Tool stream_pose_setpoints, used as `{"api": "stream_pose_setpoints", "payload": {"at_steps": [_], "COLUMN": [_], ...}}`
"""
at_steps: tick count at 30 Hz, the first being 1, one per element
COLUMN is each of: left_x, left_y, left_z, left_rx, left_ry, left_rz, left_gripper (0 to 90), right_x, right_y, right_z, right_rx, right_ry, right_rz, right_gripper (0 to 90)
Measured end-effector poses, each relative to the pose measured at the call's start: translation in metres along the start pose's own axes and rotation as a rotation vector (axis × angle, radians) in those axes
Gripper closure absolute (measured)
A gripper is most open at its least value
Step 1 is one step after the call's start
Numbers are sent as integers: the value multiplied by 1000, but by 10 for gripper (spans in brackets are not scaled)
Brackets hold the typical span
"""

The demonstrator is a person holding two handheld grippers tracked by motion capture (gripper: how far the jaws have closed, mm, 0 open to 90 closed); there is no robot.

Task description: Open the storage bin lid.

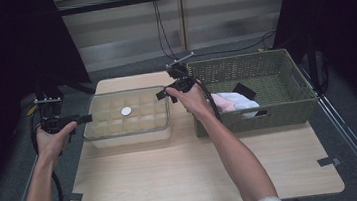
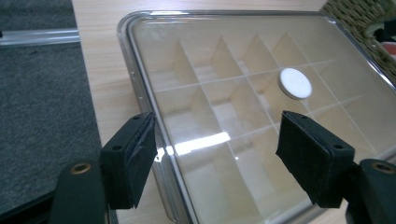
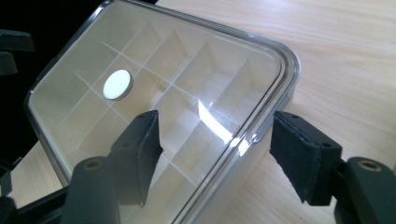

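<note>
A clear plastic box [image 1: 127, 117] with a grid of compartments and a closed lid lies on the wooden table [image 1: 199, 168]. A white round disc [image 1: 126, 111] sits at the middle of the lid. My left gripper [image 1: 85, 119] is at the box's left end, open. In the left gripper view its jaws [image 2: 217, 158] straddle the box's rim [image 2: 140, 79], with the disc [image 2: 295, 83] beyond them. My right gripper [image 1: 163, 93] is open at the box's right end. In the right gripper view its jaws [image 3: 217, 154] stand either side of the box's corner [image 3: 280, 60], apart from it.
A woven basket [image 1: 268, 116] stands right of the box, close behind my right hand. It holds white and pink cloth [image 1: 232, 101] and a black item [image 1: 243, 90]. Grey floor [image 2: 42, 116] lies off the table's left edge. Cables hang at the back.
</note>
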State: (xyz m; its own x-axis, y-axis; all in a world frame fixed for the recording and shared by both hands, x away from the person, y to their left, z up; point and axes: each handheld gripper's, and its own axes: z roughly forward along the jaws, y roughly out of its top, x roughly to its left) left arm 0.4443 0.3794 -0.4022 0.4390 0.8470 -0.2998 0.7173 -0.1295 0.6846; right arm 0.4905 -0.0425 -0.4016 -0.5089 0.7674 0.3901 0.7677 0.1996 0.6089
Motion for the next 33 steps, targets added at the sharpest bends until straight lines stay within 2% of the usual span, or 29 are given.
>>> {"api": "stream_pose_setpoints", "payload": {"at_steps": [1,2,5,6,10,14,16,18,20,21,22,24,25,29,30,31,33], "left_x": [0,3,7,11,16,21,21,20,20,21,20,21,22,24,25,24,24], "left_y": [0,1,3,4,5,5,6,6,5,5,5,6,5,6,6,7,7], "left_z": [0,2,5,7,10,12,14,20,25,26,27,28,29,32,34,34,36], "left_rx": [0,-7,3,8,34,18,22,51,43,55,58,66,59,67,79,88,86], "left_ry": [0,5,8,19,42,42,28,37,55,55,46,54,62,58,40,40,36], "left_rz": [0,-17,-18,-31,-15,-59,-60,-40,-49,-38,-44,-34,-50,-63,-63,-61,-66], "left_gripper": [298,298,282,280,270,273,276,277,279,279,276,276,276,276,285,304,313], "right_x": [-1,-1,-3,-5,-5,-5,-5,-5,-4,-3,-3,-5,-5,-4,-2,-2,-2], "right_y": [2,3,5,7,8,11,11,12,13,13,13,13,14,14,13,13,13], "right_z": [3,5,10,14,17,20,23,25,28,29,29,30,31,33,38,40,41], "right_rx": [12,22,26,28,50,57,64,79,93,96,90,115,125,106,129,137,132], "right_ry": [-2,-9,-25,-31,-57,-94,-102,-106,-117,-125,-131,-126,-141,-124,-137,-136,-140], "right_rz": [-2,-2,13,26,32,46,50,55,49,48,44,70,87,109,114,129,140], "right_gripper": [301,299,286,283,299,301,310,316,320,321,320,317,319,327,343,344,352]}}
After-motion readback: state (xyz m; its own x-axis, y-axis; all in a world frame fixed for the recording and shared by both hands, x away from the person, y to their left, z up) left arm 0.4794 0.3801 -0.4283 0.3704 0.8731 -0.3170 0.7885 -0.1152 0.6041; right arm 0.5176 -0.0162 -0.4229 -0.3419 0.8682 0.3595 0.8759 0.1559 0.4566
